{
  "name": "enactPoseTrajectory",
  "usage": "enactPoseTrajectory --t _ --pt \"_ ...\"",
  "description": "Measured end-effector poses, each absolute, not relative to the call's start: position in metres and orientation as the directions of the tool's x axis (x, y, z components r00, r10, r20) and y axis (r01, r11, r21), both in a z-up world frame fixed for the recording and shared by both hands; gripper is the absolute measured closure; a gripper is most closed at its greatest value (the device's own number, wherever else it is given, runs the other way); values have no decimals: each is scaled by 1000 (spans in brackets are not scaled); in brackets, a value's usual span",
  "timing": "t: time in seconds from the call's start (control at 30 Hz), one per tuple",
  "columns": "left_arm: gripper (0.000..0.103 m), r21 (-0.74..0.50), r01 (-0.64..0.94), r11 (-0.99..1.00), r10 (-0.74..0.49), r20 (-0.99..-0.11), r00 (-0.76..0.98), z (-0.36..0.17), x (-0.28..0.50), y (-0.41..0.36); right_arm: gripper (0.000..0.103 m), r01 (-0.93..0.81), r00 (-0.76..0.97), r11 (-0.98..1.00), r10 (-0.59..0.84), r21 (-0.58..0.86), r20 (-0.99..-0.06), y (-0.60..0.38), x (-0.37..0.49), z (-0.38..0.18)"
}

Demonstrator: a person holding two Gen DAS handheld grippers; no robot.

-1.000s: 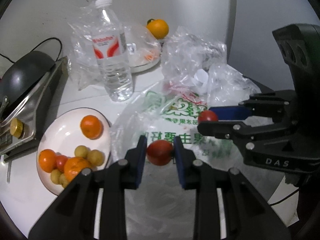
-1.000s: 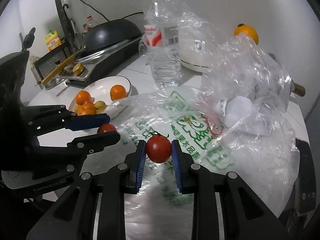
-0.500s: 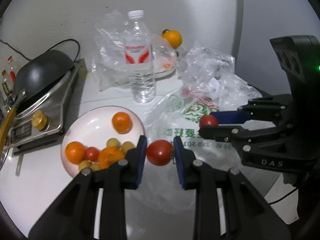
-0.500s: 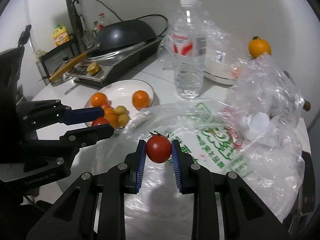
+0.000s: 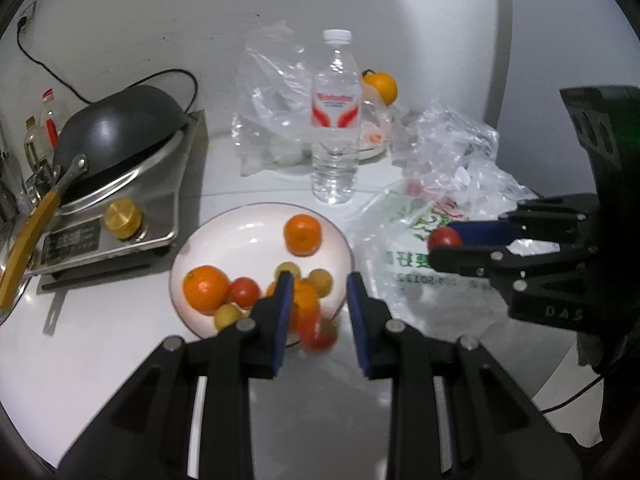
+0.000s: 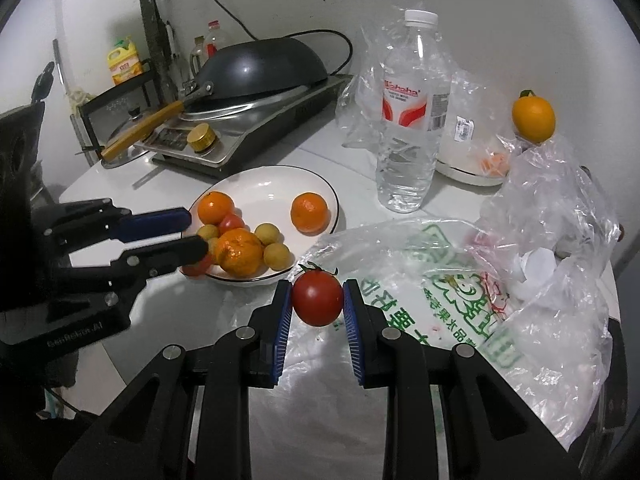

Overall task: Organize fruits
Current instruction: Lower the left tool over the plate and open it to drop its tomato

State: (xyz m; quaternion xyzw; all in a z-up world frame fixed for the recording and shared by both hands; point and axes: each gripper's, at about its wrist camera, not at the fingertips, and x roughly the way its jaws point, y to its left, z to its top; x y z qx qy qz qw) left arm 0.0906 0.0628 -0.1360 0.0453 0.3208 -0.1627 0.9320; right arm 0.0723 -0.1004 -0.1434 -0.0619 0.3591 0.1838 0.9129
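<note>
Clamping tomato (image 6: 317, 300), right gripper (image 6: 316, 286) (left gripper (image 5: 318, 280) parted, blurred tomato (image 5: 318, 330) below)

Each fisheye view is looking forward and down along its own gripper's two fingers, close over a white counter. The left wrist camera is facing the plate (image 5: 256, 220) of fruit nearly head-on, with the right gripper (image 5: 444, 240) entering from the right edge. The right wrist camera is facing the printed plastic bag (image 6: 440, 292), with the left gripper (image 6: 192, 236) entering from the left. Both views are sharing the plate, the water bottle (image 5: 335, 120) (standing mid-scene) and the wok (image 6: 264, 68).
</note>
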Motion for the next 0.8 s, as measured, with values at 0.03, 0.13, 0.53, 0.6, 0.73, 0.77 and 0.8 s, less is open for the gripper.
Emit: enactPoseTrajectory --t 0.03,0.13,0.53,0.6,0.73,0.77,0.8 --pt "75 -21 329 944 -274 -605 748 -135 91 67 75 -380 674 925 292 20 -679 -99 72 -143" --pt "75 -21 323 946 -272 -594 757 -133 93 76 75 -380 671 925 285 13 -684 -91 75 -144" --pt "75 -55 329 943 -289 -627 724 -157 109 90 75 -374 660 927 275 12 -699 -83 87 -149" --pt "75 -73 341 937 -309 -627 715 -161 109 88 75 -362 655 932 277 29 -703 -88 93 -154" --pt "76 -64 334 940 -296 -637 712 -168 118 84 75 -353 642 935 273 40 -716 -96 105 -166" --pt "79 -58 338 939 -295 -638 711 -169 121 82 75 -351 642 936 272 40 -717 -98 107 -168" --pt "79 -53 344 938 -296 -641 709 -170 123 80 75 -346 647 937 267 37 -714 -101 110 -169"
